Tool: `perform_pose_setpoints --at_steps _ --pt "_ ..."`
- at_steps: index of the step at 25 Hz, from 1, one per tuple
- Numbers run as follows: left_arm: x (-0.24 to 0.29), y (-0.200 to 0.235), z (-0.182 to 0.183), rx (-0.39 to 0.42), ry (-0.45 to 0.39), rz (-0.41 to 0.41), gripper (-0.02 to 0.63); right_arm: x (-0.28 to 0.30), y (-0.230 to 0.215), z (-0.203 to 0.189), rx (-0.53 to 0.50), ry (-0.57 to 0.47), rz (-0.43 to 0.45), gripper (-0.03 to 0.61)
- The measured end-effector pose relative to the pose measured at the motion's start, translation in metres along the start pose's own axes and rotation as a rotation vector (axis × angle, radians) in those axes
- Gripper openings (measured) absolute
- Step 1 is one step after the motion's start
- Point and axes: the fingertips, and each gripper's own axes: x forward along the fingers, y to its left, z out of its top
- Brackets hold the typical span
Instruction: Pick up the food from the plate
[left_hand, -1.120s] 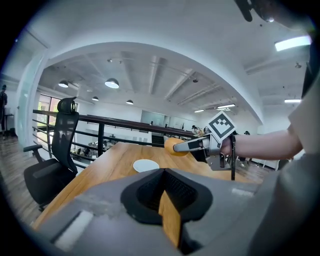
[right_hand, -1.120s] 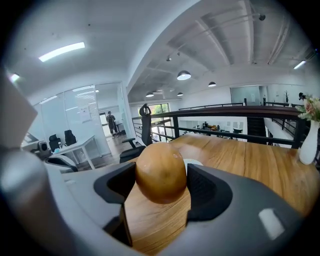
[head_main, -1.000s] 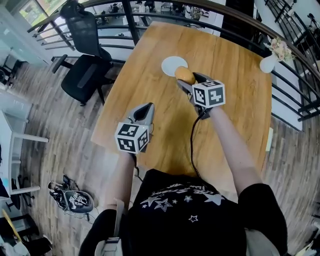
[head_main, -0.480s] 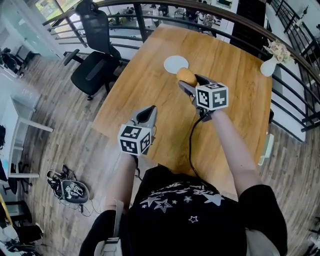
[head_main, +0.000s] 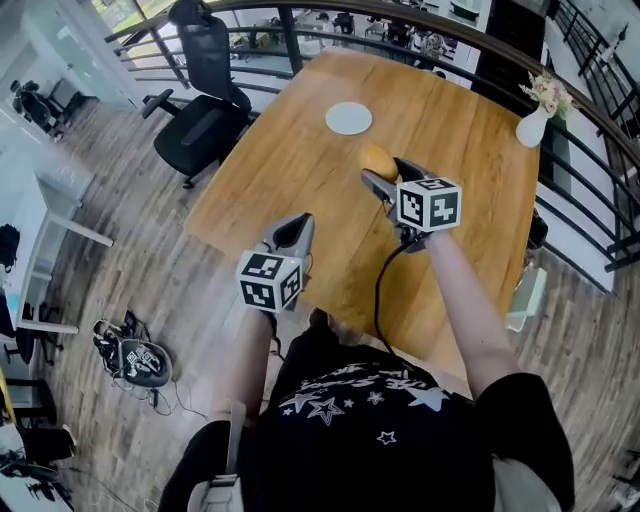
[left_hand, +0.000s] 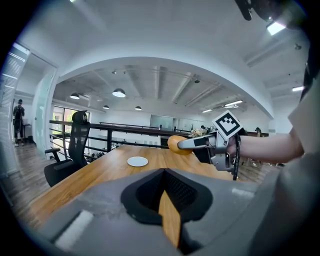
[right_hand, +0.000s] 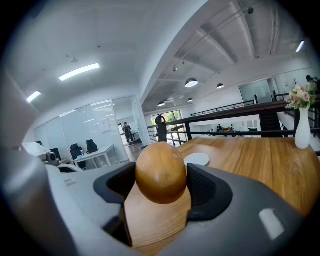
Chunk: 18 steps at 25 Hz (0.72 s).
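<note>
The food (right_hand: 161, 172), a smooth round golden-brown piece, is off the plate and above the middle of the worktop (head_main: 300, 170), pinched on both sides by the fingers (right_hand: 207, 192) of the right gripper (head_main: 383, 170), which stand wide around it and press against it. The white plate (head_main: 348, 118) lies bare near the worktop's far edge, well apart from the food. The left gripper (head_main: 290, 228) hangs over the worktop's near left edge, its fingers (left_hand: 145, 195) drawn together with nothing between them. A white vase (head_main: 532, 125) of flowers stands at the far right corner, and a black office chair (head_main: 205, 110) is beyond the left edge.
</note>
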Motion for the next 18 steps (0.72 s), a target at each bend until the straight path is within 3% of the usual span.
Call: perform_pose_setpoints --at_steps 18 --pt "-0.074 -0.13 -0.056 -0.065 -0.024 0.113 0.002 -0.154 0.004 -0.089 0.039 0.018 0.058 0.325"
